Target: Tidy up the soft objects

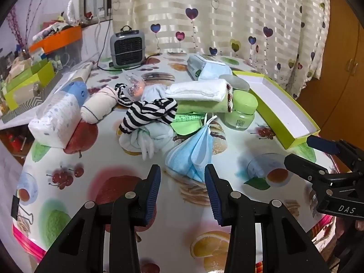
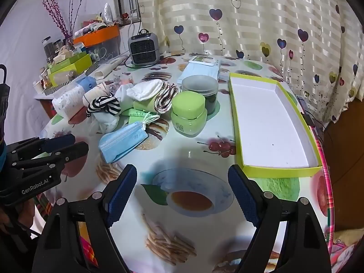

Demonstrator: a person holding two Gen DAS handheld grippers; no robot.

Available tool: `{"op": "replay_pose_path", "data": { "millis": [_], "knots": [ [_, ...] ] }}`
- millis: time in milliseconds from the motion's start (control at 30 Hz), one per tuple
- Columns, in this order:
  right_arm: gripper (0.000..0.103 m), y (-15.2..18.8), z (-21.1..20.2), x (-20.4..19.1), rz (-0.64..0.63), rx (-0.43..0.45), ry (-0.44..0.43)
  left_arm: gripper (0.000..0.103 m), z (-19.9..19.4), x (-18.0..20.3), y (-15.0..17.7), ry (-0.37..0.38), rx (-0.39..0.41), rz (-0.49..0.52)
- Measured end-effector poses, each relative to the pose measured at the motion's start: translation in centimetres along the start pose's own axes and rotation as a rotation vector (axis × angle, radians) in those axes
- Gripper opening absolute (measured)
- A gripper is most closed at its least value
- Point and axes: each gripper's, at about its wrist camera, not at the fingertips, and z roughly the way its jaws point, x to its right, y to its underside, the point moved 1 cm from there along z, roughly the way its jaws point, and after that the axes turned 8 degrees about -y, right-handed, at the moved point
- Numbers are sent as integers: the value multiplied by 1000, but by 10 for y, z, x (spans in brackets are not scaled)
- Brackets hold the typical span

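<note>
Blue face mask (image 1: 193,152) on fruit-print tablecloth (image 1: 75,182), just beyond left gripper (image 1: 182,191), jaws apart, empty; right gripper (image 2: 182,193) spread wide, empty, near green-rimmed box (image 2: 279,170).

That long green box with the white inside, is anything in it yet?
Empty. The green box lies open on the table, its white floor bare from end to end; the soft things sit in a pile to its left.

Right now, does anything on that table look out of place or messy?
Yes. The soft things lie jumbled mid-table: a striped cloth tangled over a white cloth, a blue mask crumpled in front. The green tray beside them holds nothing.
</note>
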Motion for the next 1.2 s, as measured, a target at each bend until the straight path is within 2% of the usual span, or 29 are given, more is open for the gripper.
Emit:
{"op": "replay_pose_path", "data": {
  "millis": [1200],
  "knots": [
    [83, 0, -1, 5, 21, 8, -5, 39, 3, 2, 2, -3, -13, 3]
  ]
}}
